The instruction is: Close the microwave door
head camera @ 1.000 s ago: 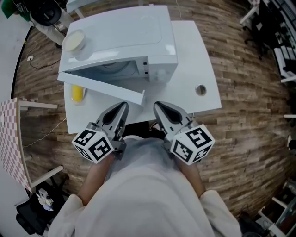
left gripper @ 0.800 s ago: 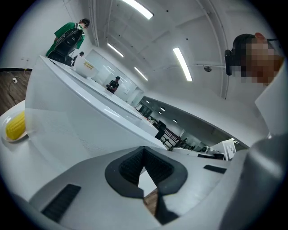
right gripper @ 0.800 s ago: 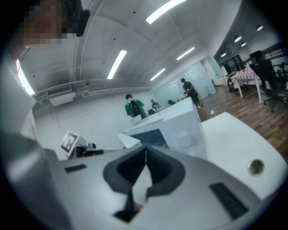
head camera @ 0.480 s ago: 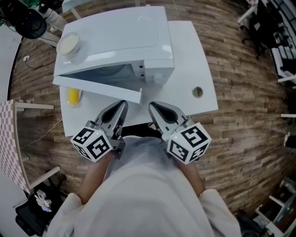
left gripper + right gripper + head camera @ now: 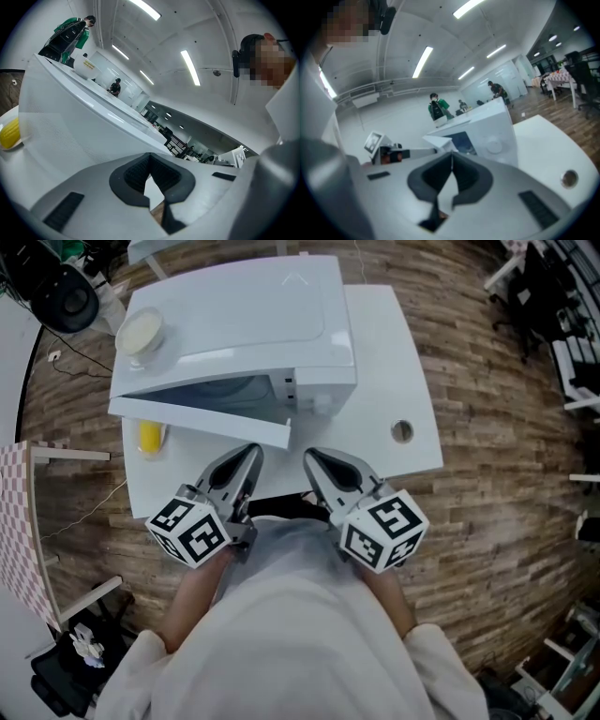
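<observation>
Approach step: door ajar, not yet touched.
White box microwave (image 5: 244,315) on white table (image 5: 389,343); its white door (image 5: 202,420) stands partly open. Left gripper (image 5: 251,454) and right gripper (image 5: 314,457), both pinched together and empty, hover near; next, likely push the door's free edge inward.

microwave (image 5: 262,315) on table (image 5: 394,362) | container (image 5: 141,331) atop microwave, left | small item (image 5: 150,435) on table beneath door (image 5: 202,420)

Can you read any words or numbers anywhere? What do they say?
No words or numbers can be read.
The left gripper and right gripper carry only black-and-white square patterns, not letters.
Any print on the microwave is too small to read.
</observation>
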Demonstrator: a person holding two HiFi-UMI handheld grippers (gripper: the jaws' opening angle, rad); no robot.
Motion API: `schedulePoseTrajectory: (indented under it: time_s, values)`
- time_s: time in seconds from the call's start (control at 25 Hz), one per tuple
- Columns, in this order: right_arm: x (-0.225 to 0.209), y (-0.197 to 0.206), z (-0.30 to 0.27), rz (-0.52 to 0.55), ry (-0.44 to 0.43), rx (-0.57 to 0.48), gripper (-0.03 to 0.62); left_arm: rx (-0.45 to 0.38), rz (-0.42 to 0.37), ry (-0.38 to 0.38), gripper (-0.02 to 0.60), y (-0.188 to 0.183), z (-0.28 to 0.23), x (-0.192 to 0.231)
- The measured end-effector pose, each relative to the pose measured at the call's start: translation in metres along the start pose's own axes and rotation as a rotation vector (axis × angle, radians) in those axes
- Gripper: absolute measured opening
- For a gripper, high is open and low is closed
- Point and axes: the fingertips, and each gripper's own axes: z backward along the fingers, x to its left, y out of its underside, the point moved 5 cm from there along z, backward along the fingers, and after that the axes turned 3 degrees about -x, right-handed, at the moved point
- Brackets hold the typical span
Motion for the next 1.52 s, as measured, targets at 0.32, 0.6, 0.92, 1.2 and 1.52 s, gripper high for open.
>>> schedulePoseTrajectory:
  time_s: [0.32, 0.6, 0.92, 1.2, 1.52]
  values:
    - [-0.003, -0.002, 0.001, -0.006, 0.006, -0.005, 0.023, -0.001, 0.019, 0.015, 0.012, -0.001, -0.008, -0.002]
    - [-0.006, -0.003, -0.001, -0.005, 0.008, 0.0, 0.023, -0.002, 0.0, 0.03, 0.014, -0.009, -0.017, 0.0]
    - [-0.01, -0.006, -0.003, -0.012, 0.011, -0.003, 0.023, 0.005, -0.085, 0.016, 0.012, -0.015, -0.027, 0.0]
    - [-0.014, -0.006, -0.006, -0.02, 0.021, -0.008, 0.023, 0.01, -0.127, 0.027, 0.014, -0.021, -0.036, 0.005]
    - [-0.017, -0.009, -0.013, -0.026, 0.022, -0.008, 0.023, 0.006, -0.084, 0.032, 0.014, -0.029, -0.047, 0.011]
